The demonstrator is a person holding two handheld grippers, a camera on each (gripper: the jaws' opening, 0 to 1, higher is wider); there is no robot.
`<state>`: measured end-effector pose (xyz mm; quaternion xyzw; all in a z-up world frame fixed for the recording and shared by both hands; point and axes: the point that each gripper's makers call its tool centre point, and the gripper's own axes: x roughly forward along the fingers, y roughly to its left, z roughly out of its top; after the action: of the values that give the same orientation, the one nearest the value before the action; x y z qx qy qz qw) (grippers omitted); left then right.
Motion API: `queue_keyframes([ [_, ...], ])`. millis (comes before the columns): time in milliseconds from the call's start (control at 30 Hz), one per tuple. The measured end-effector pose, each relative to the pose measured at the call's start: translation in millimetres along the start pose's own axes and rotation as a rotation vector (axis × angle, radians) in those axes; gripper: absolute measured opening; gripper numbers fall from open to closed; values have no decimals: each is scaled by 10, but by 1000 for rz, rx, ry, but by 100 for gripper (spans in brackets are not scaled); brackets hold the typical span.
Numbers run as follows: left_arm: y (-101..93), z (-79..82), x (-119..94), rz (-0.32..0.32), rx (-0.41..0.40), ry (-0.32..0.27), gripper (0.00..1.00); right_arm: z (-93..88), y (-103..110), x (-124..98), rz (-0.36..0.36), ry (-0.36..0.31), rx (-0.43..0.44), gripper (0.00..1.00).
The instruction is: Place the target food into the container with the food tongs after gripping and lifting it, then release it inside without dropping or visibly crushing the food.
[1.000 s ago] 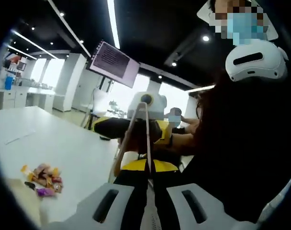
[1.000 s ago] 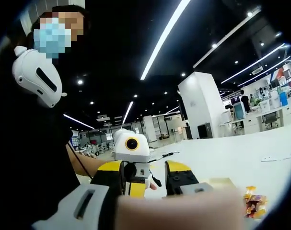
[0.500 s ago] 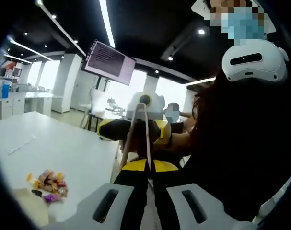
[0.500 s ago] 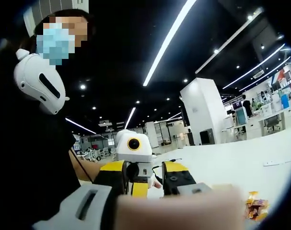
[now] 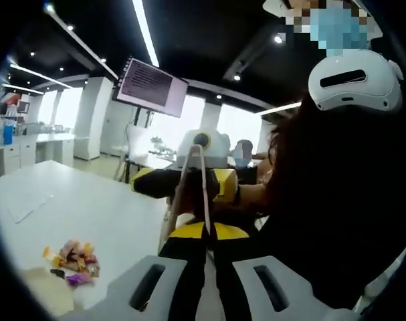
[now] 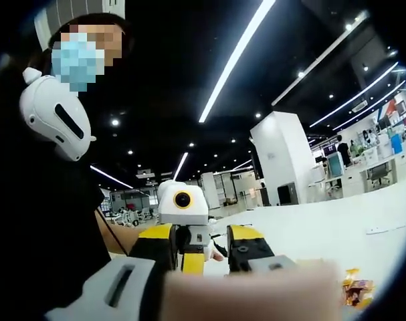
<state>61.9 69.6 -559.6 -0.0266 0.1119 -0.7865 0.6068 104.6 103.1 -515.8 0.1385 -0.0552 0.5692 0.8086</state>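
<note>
A small pile of wrapped candies [image 5: 72,259] lies on the white table [image 5: 89,207]; it also appears in the right gripper view [image 6: 356,289]. Beside it sits a blurred flat beige thing [image 5: 32,284]. My left gripper [image 5: 204,234] looks shut on the beige food tongs [image 5: 204,194], whose arms rise forward and meet in front of the right gripper [image 5: 182,184]. The two grippers face each other in the air. In the right gripper view the left gripper [image 6: 199,251] is straight ahead. A blurred beige shape [image 6: 256,294] covers the right gripper's [image 6: 216,301] right jaw.
A person in dark clothes [image 5: 336,200] wearing a white headset [image 5: 353,80] stands close behind both grippers. A screen [image 5: 152,83] hangs beyond the table. Desks and a white pillar [image 6: 279,157] stand far off. A sheet of paper [image 5: 25,207] lies on the table.
Both views have drifted a little, so the candy pile sits slightly differently in each picture. The grippers still face each other with the tongs between them.
</note>
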Motion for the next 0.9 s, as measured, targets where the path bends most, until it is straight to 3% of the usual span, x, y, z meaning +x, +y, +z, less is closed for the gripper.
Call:
queue_keyframes([
  [233, 1, -17, 15, 1, -6, 10, 0, -8, 11, 6, -8, 33, 24, 25],
  [600, -6, -1, -15, 9, 23, 19, 0, 26, 113, 28, 32, -5, -37, 21],
  [900, -10, 14, -9, 9, 15, 15, 0, 29, 138, 58, 45, 31, -39, 20],
])
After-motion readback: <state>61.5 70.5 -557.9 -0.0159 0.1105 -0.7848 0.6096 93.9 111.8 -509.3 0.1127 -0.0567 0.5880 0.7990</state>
